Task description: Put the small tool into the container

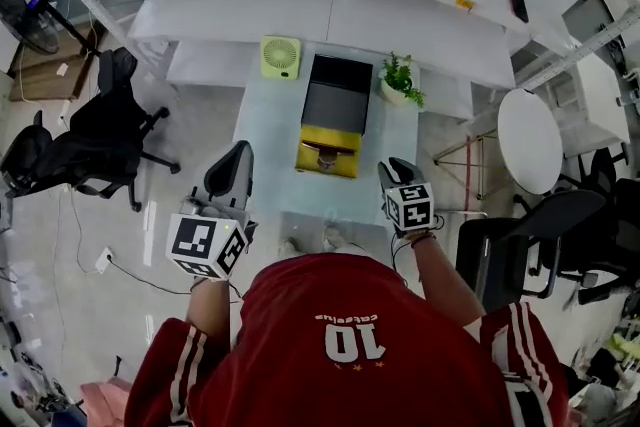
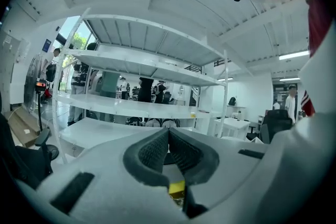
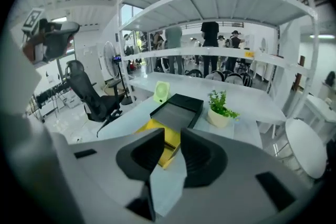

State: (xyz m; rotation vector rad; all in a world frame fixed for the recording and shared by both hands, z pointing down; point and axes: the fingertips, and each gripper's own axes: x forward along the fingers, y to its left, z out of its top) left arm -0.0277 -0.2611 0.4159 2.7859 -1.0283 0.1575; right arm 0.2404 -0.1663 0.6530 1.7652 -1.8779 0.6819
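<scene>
My left gripper [image 1: 230, 161] has its jaws pressed together on nothing. My right gripper [image 1: 397, 170] has its jaws apart and empty. The small tool [image 1: 326, 154] lies in the yellow container [image 1: 346, 139] on the table [image 1: 266, 130].

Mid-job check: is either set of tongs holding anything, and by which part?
Nothing is held. The left tongs are shut on nothing. The right tongs stand apart, with only the table showing in the gap.
</scene>
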